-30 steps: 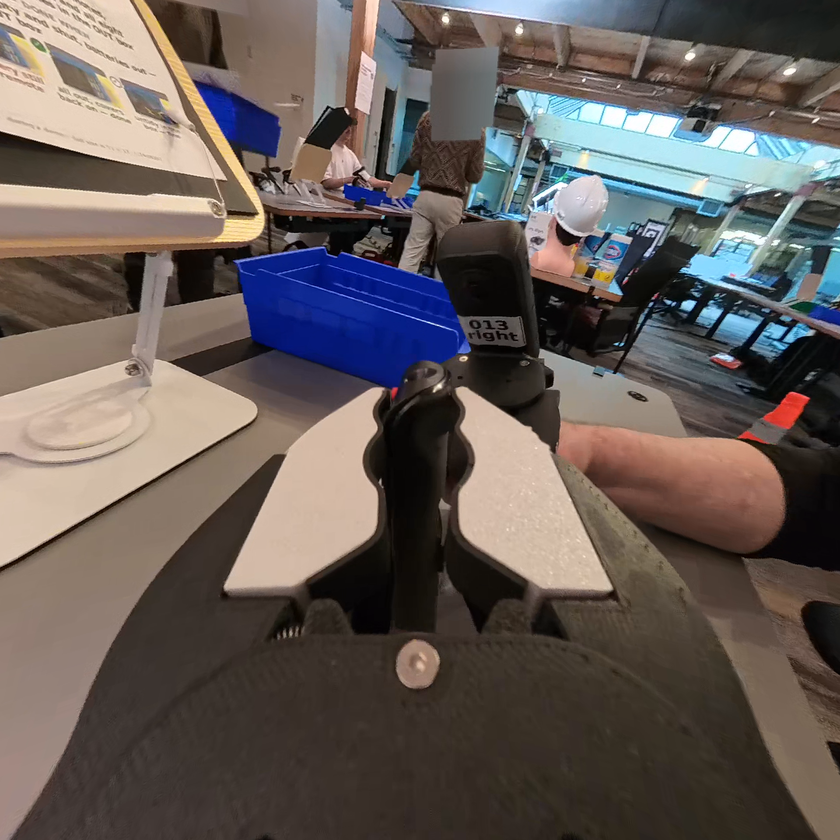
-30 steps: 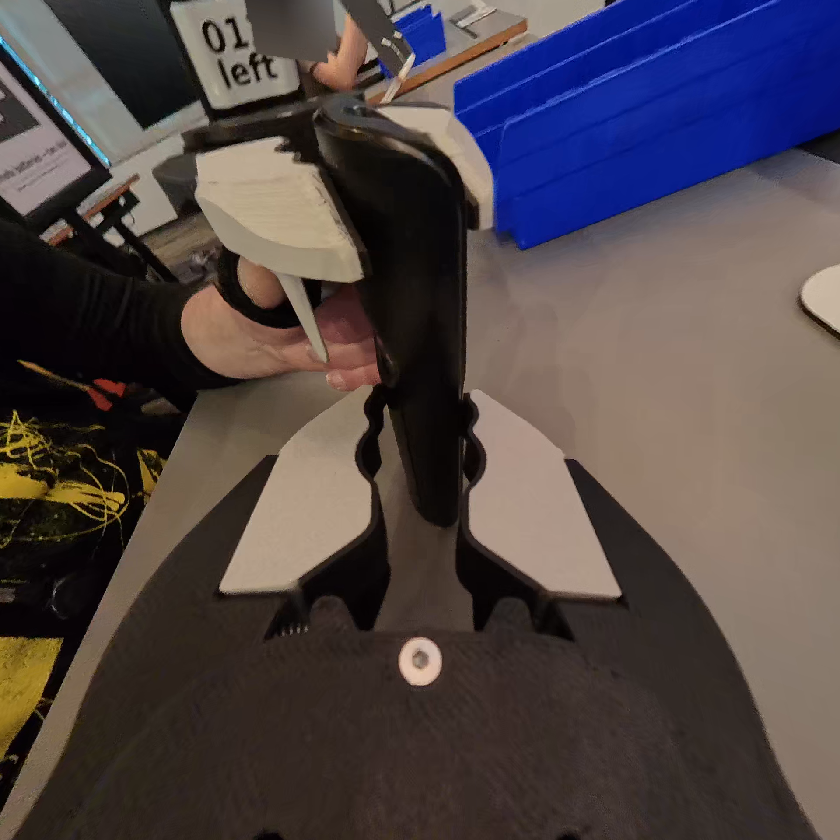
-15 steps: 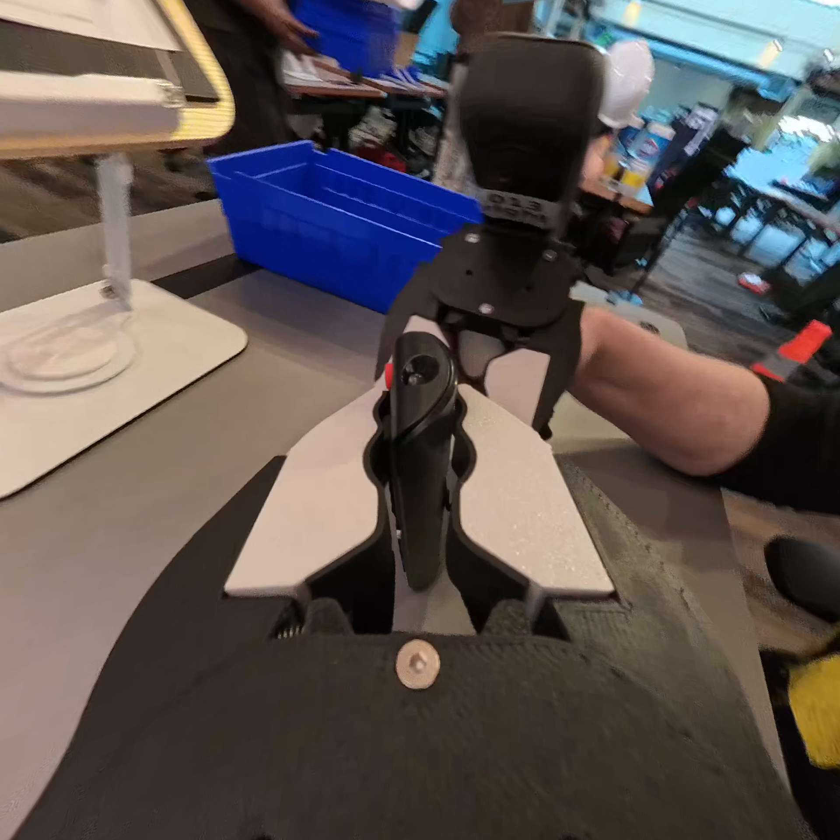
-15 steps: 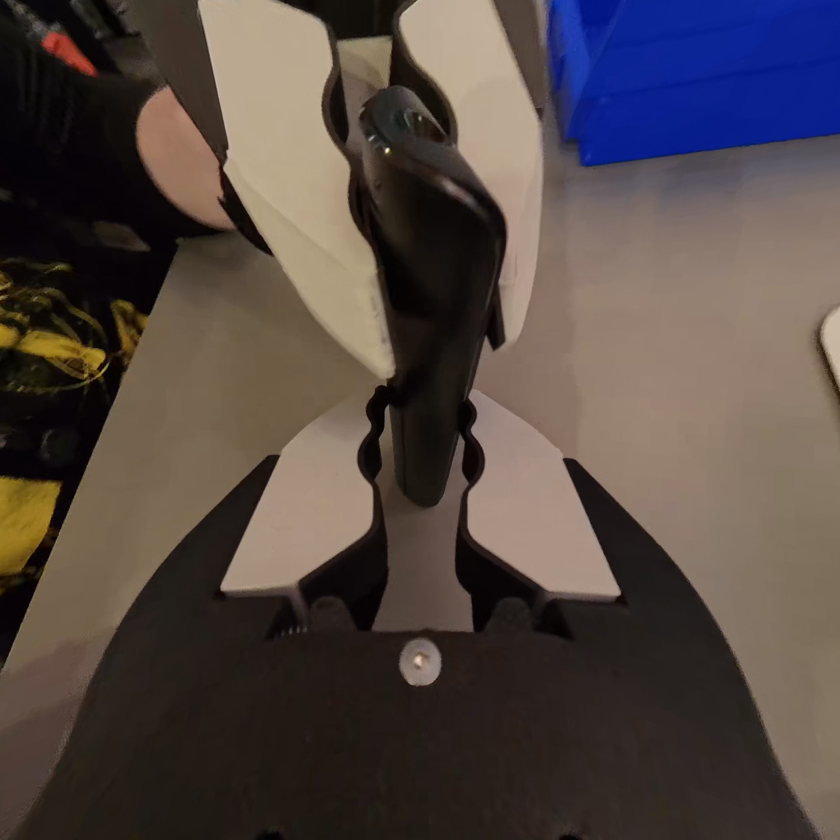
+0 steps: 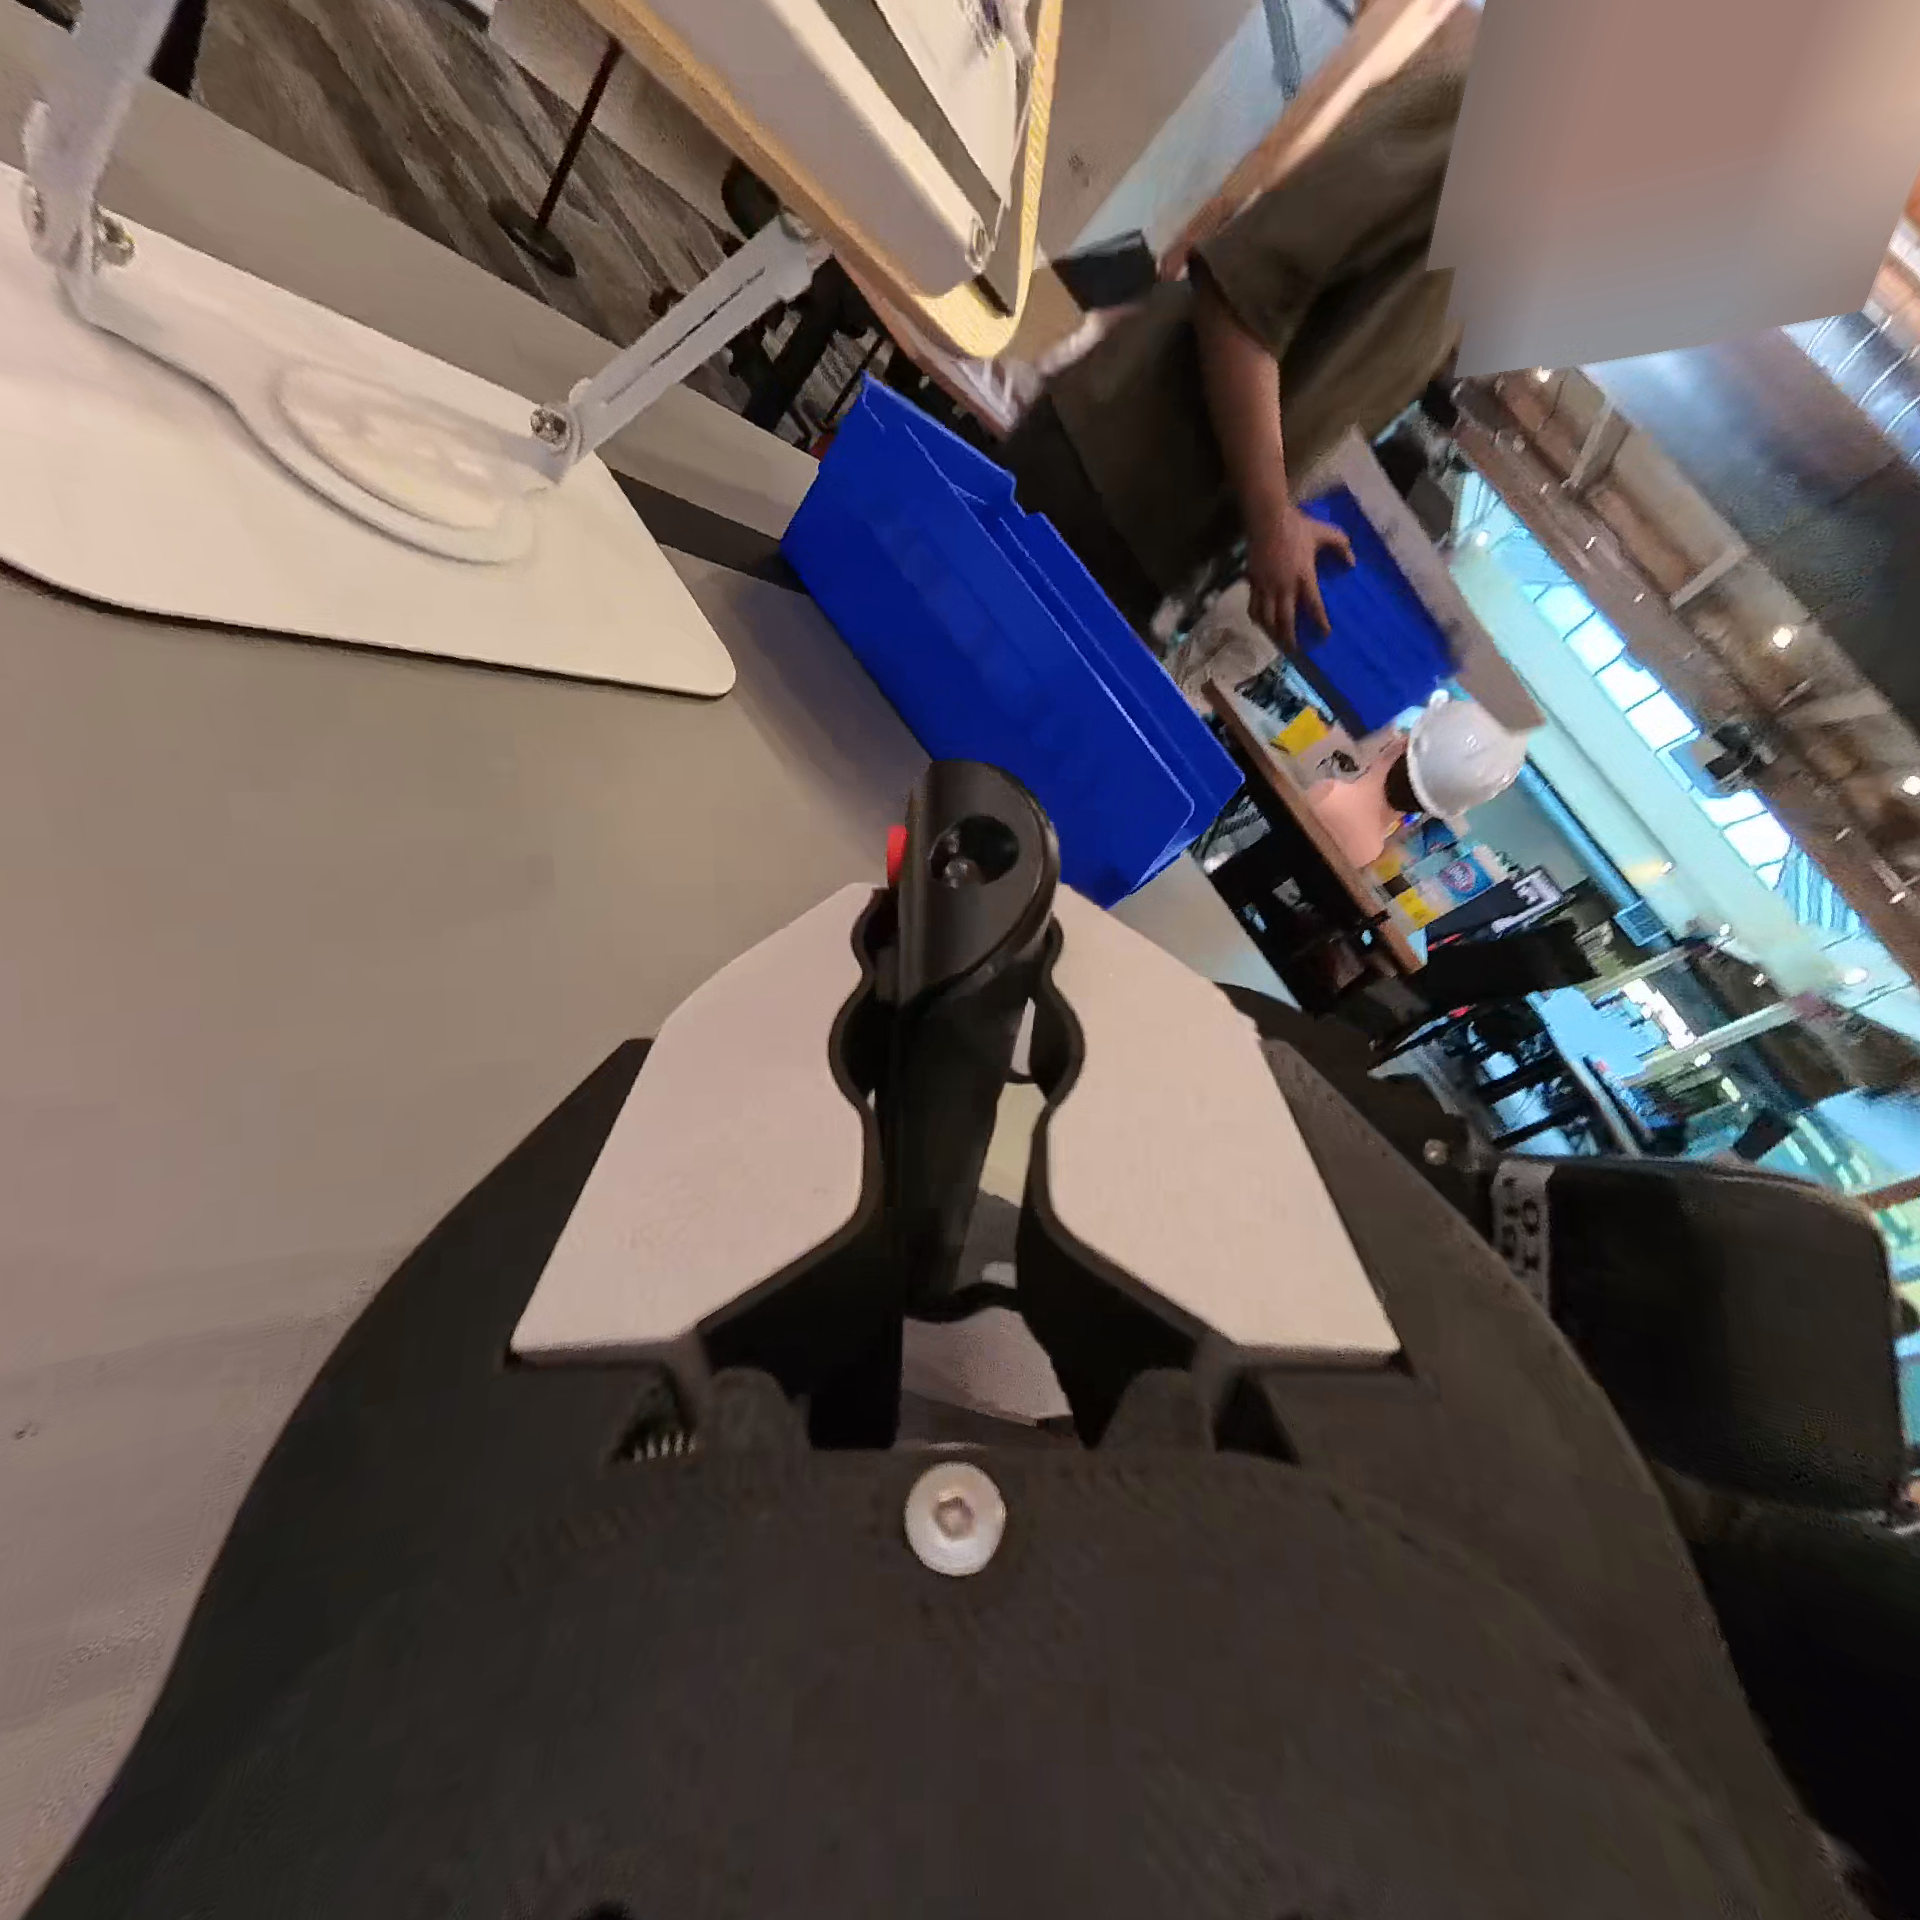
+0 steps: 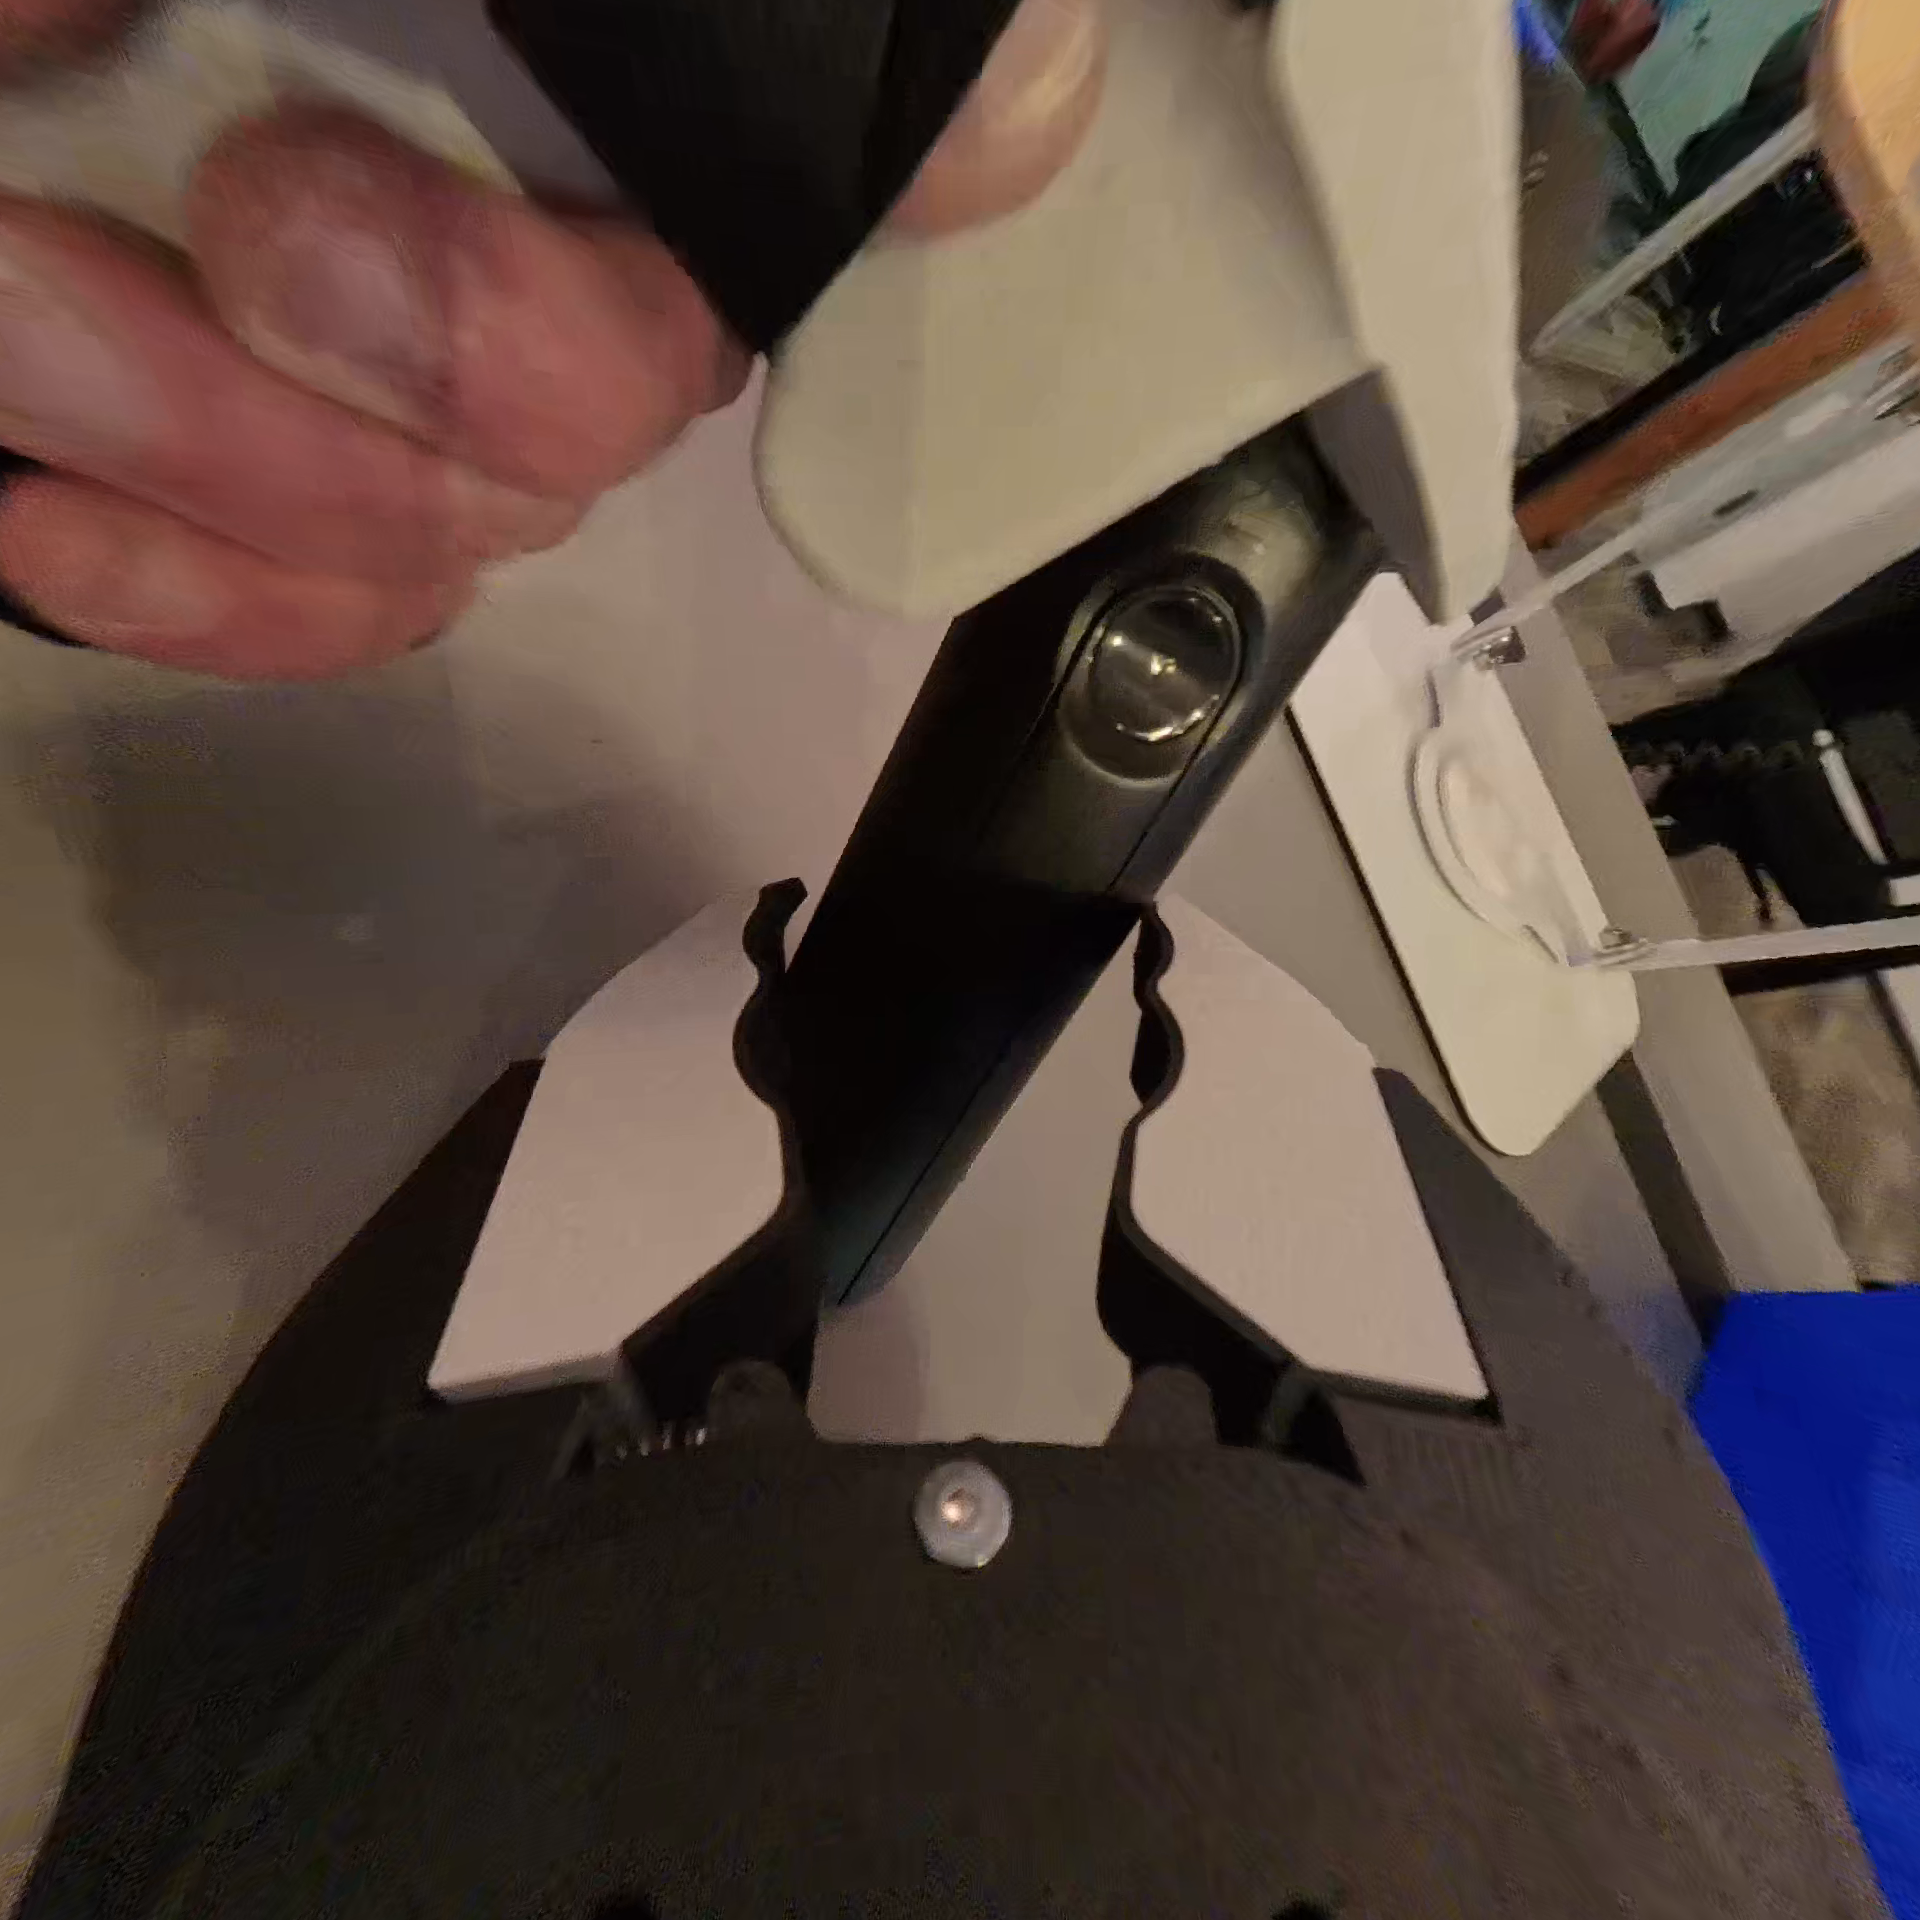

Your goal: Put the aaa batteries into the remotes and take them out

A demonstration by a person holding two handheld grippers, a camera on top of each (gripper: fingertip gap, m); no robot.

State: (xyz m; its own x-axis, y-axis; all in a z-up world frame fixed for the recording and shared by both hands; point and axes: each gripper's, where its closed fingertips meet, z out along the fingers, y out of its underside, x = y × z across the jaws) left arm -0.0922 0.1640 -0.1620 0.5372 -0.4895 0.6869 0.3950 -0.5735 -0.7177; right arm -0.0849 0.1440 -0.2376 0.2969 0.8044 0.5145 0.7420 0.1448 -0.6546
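The left claw is pinched tight on a slim black remote, edge-on between the pale pads, a red button showing near its top end. From the right wrist view, the right claw sits narrow around that remote's lower end; whether both pads press it I cannot tell. The remote slants up into the left claw, held above the grey table. A hand blurs at left; blue bin behind.
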